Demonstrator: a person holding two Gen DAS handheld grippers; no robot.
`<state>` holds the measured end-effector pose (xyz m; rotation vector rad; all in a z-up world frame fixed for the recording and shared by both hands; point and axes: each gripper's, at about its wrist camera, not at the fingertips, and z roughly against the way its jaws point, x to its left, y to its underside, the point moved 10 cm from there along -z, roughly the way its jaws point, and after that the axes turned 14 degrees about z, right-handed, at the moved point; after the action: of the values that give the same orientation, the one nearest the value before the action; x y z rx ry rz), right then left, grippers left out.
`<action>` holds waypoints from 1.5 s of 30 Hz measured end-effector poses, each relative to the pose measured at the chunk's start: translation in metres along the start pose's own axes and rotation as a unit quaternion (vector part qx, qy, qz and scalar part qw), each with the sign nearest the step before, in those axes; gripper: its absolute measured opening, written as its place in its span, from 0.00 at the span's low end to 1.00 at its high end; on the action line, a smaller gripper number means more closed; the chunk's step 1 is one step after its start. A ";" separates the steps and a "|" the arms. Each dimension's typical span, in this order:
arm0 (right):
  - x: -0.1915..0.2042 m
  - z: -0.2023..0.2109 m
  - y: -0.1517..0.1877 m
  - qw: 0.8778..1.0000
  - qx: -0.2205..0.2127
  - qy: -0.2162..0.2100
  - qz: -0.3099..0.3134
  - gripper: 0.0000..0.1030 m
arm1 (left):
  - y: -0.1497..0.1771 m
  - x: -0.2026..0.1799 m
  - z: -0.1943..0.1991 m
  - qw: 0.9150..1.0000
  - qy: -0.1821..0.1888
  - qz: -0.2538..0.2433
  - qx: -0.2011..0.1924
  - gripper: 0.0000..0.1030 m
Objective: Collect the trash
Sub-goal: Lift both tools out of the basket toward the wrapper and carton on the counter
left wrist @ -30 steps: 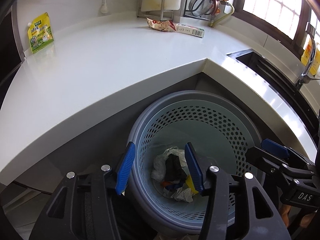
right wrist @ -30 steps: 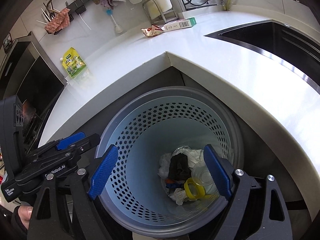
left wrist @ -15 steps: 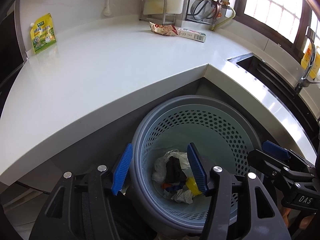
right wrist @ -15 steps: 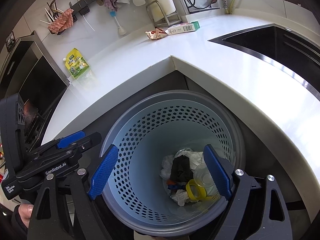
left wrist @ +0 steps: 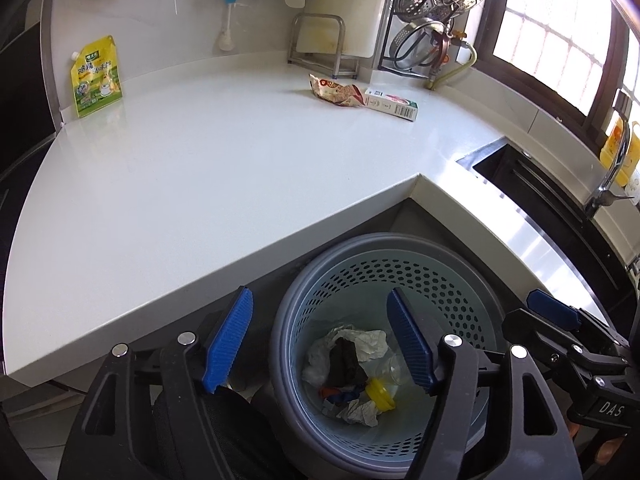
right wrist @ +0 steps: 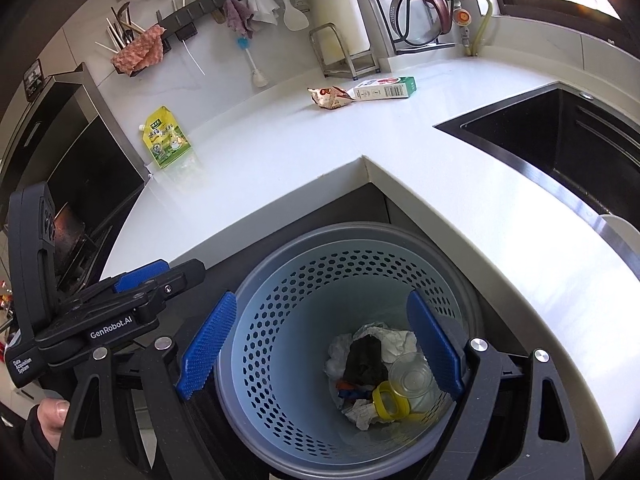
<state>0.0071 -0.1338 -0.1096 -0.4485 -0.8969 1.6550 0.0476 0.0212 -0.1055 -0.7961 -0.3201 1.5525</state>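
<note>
A grey perforated trash bin [left wrist: 440, 280] [right wrist: 288, 320] stands on the floor below the counter corner. It holds crumpled paper, a black scrap, a yellow ring and a clear cup [right wrist: 408, 376]. My left gripper [left wrist: 320, 340] is open and empty above the bin's left rim. My right gripper [right wrist: 320, 344] is open and empty above the bin. On the white counter [left wrist: 200, 184] lie a crumpled snack wrapper [left wrist: 336, 92] [right wrist: 330, 98] and a small carton [left wrist: 392, 105] [right wrist: 384, 88] at the back. A yellow-green pouch [left wrist: 96, 76] [right wrist: 165, 136] leans at the far left.
A black sink [right wrist: 560, 148] with a tap [left wrist: 612, 168] lies to the right. A dish rack [left wrist: 432, 20], a metal stand [left wrist: 320, 44] and hanging utensils [right wrist: 224, 24] line the back wall. A dark oven [right wrist: 72, 184] is at the left.
Both grippers have risen and pulled back from the bin, so more of the counter shows. Both stay open and empty.
</note>
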 end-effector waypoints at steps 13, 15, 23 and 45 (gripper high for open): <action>-0.014 0.004 -0.057 0.999 -0.031 -0.002 0.010 0.81 | -0.073 0.002 0.001 0.999 -0.003 0.007 -0.044 0.71; -0.022 0.005 -0.071 0.999 -0.037 0.003 0.012 0.81 | -0.088 -0.003 -0.001 0.999 -0.004 0.003 -0.051 0.72; -0.068 -0.014 -0.130 0.999 -0.041 0.022 0.027 0.81 | -0.147 -0.035 -0.026 0.997 0.004 -0.007 -0.073 0.75; -0.172 -0.170 -0.239 0.995 0.022 0.023 0.089 0.81 | -0.231 -0.061 -0.153 0.998 -0.028 0.031 -0.051 0.81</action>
<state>0.3311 -0.2262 -0.0653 -0.5468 -0.8029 1.8163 0.3198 -0.0381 -0.0521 -0.8491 -0.4213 1.6280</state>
